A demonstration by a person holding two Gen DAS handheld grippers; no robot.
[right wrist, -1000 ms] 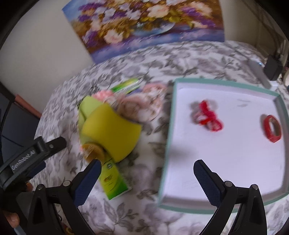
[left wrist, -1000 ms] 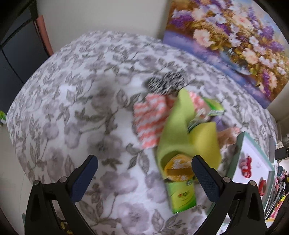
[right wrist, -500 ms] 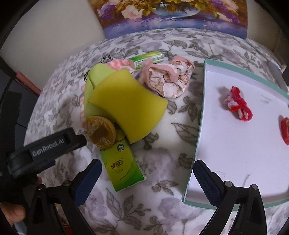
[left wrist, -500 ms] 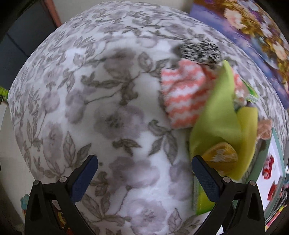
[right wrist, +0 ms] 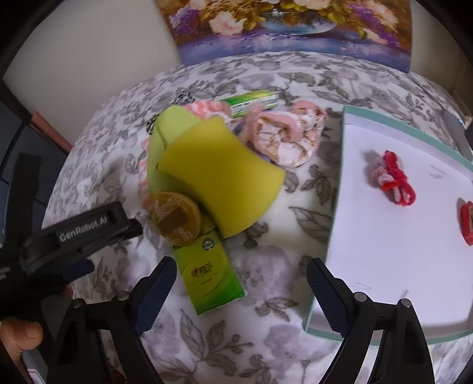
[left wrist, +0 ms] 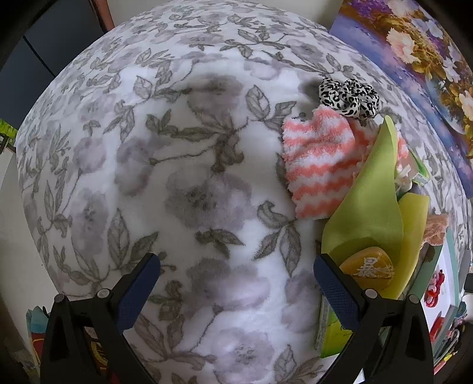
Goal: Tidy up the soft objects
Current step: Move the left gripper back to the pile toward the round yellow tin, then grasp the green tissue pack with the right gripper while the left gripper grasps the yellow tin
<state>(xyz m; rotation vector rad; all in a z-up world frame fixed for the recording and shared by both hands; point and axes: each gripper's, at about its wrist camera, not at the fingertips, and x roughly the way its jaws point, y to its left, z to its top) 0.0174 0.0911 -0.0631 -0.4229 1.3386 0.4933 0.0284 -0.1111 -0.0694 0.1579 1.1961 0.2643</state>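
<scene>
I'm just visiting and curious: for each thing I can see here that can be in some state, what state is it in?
left gripper: open, empty, above bare blanket.
right gripper: open, its jaws have just been closing, nothing gripped.
yellow sponge: bent, propped on the pile.
green cloth: folded, standing up.
striped sock: lying crumpled.
green box: lying flat, closed.
tray: holds red yarn.

it looked like a room in a home. the surface under the tongs was covered with a plush blanket (left wrist: 189, 183) printed with grey flowers and leaves. beyond the tongs, a flower painting (right wrist: 292, 26) leaned against a plain pale wall (right wrist: 88, 59). ahead of them lay small household things: a leopard-print scrunchie (left wrist: 348, 97), a striped fluffy cloth (left wrist: 319, 165) and a yellow sponge (right wrist: 218, 180).
</scene>
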